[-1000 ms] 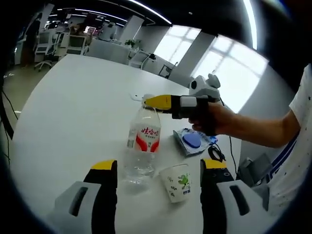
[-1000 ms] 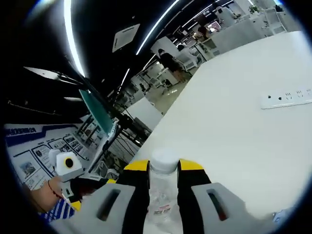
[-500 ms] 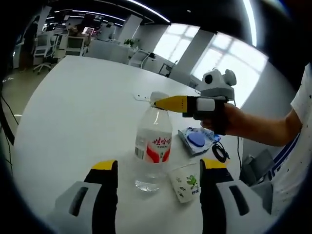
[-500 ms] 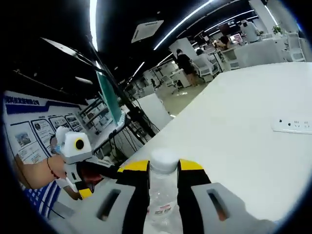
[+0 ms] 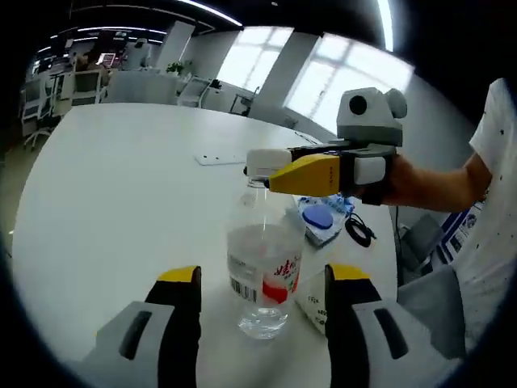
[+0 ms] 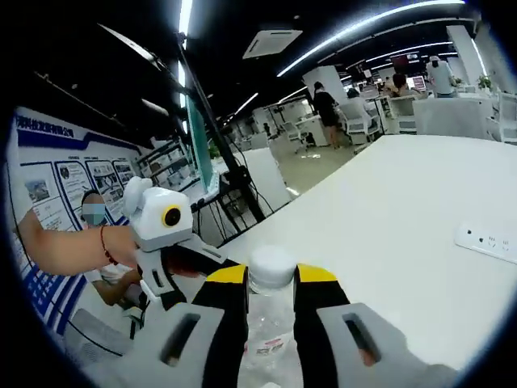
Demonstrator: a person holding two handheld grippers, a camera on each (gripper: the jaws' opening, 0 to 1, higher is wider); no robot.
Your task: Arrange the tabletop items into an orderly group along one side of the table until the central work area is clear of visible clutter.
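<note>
In the left gripper view, the water bottle point(image 5: 262, 279) stands upright on the white bench point(image 5: 121, 194), between the left gripper point(image 5: 260, 323) jaws, which are spread apart. The right gripper point(image 5: 279, 166) is clamped on its neck under the cap. Just right of the bottle is a paper cup point(image 5: 311, 301); beyond it, a blue packet point(image 5: 321, 220).

In the right gripper view, the right gripper point(image 6: 271, 295) jaws squeeze the bottle neck, with a power strip point(image 6: 489, 241) beyond on the bench.

Water bottle point(image 5: 264, 271): its red-and-white label carries a printed barcode and red characters, turned too far round in the left gripper view to be read. Wall posters point(image 6: 60, 190), right gripper view: a blue header band with white characters above small pictures, all too small to read.
</note>
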